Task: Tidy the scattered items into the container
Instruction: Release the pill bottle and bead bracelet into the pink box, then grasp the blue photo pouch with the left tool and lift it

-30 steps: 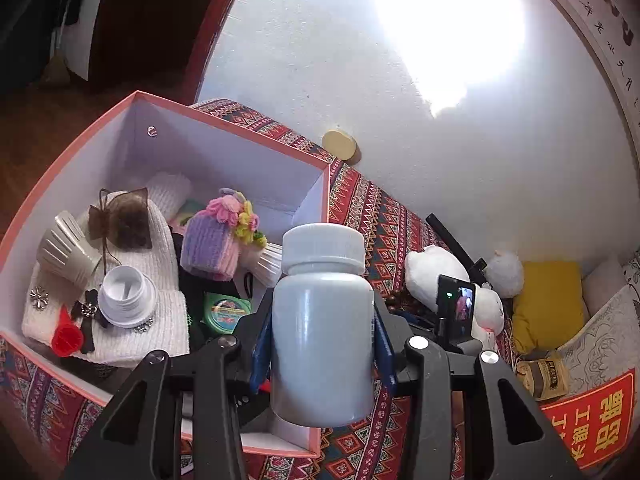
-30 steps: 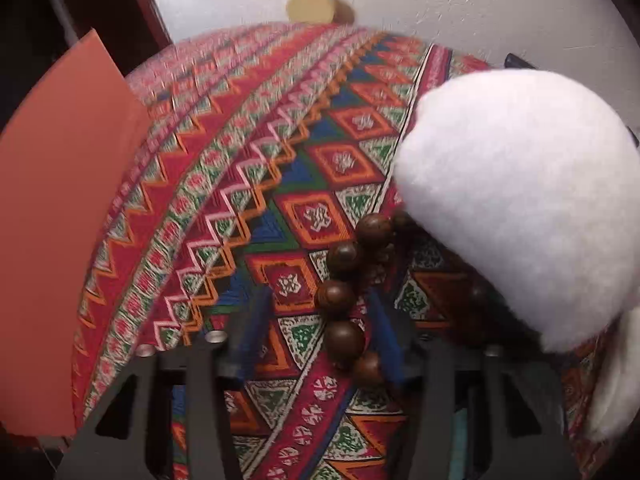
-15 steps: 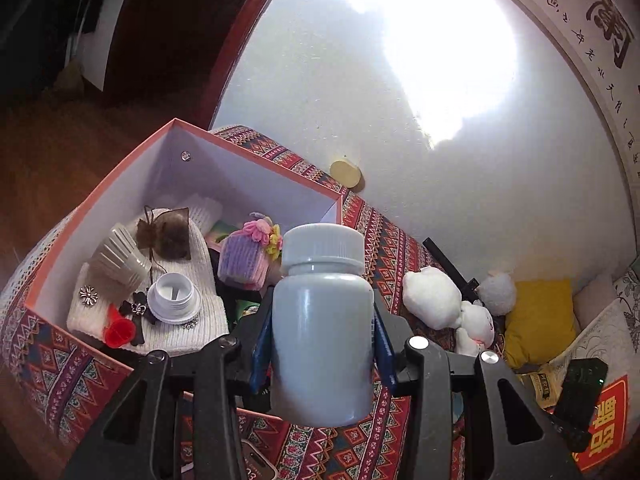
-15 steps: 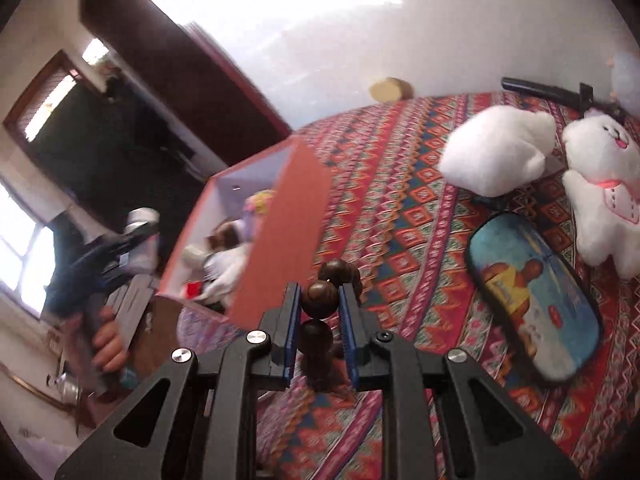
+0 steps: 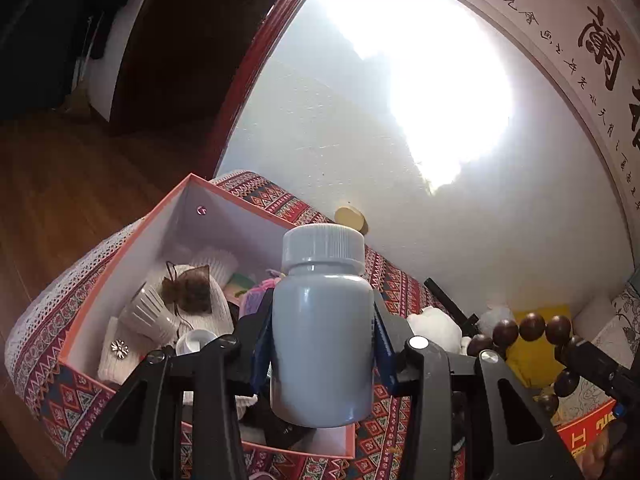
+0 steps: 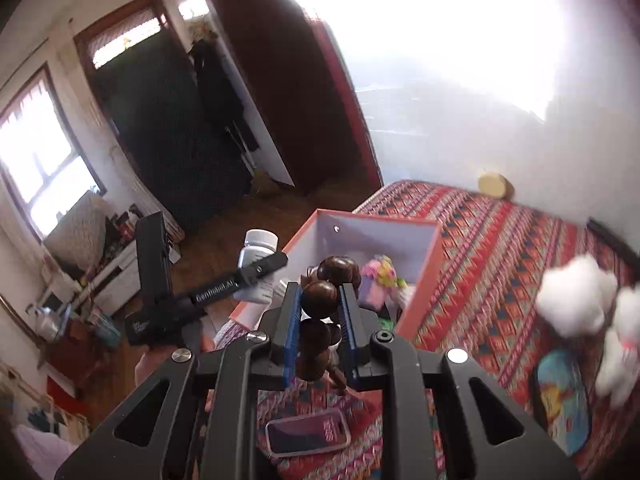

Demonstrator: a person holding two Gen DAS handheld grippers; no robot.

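L tool (image 5: 322, 344) clamps grey bottle (image 5: 322, 336) by its sides, upright, cap clear of pads, held above near edge of orange box (image 5: 240, 200), prob. for straight drop. R tool (image 6: 320, 312) pinches brown bead string (image 6: 320, 300), rest dangling, pointed at same box. Box on bed (image 6: 500, 248), part full w/ knit bits. Phone (image 6: 306, 432), plush toys (image 6: 576, 300) not yet binned.

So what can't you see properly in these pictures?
- Left wrist view: the box floor near the front, hidden by the bottle and left gripper.
- Left wrist view: the beads, partly behind gripper parts.
- Right wrist view: the white soft toys, blurred.
- Right wrist view: the wall, washed out by glare.
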